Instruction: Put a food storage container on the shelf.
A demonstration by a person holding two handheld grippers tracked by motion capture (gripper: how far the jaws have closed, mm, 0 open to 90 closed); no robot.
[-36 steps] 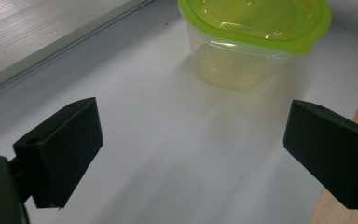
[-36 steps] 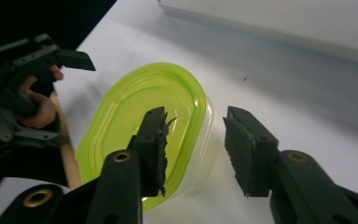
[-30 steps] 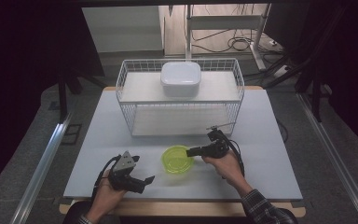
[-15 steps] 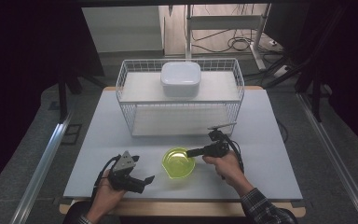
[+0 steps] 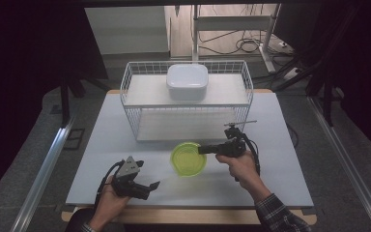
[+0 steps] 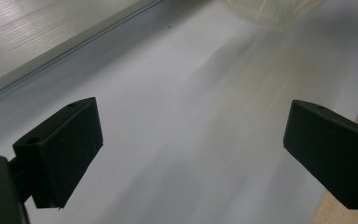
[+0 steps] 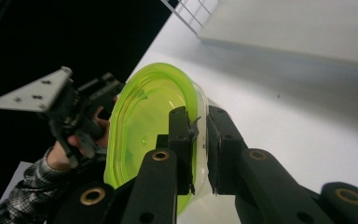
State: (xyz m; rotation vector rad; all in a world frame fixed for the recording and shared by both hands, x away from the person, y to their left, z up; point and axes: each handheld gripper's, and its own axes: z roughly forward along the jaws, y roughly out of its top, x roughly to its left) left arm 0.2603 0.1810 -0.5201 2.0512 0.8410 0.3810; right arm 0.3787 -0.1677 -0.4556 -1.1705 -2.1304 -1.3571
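Two jaws on one rim: keep the right gripper (image 5: 201, 150), its jaws just closed, pinching the near wall of the lime-green plastic bowl (image 5: 188, 160), one pad inside and one outside. Hold the bowl level, low over the worktop (image 5: 280, 145), just in front of the white wire rack (image 5: 128, 96). Avoid any twist of the wrist, since a thin wall held at one edge probably flexes and slips. Lift straight and slowly, and clear the rack's front wires before any move toward it. Leave the left gripper (image 5: 150, 189) parked near the worktop's front left, jaws spread wide and holding nothing.

Consult the right gripper view for the bite itself: right gripper (image 7: 199, 135) seated well down the bowl (image 7: 144, 112) wall. Consult the high view for the layout, including the white lidded container (image 5: 187, 82) on the rack's upper shelf. Consult the left gripper view for the empty gap of the left gripper (image 6: 191, 140) and a blurred edge of the bowl (image 6: 275, 11) ahead.
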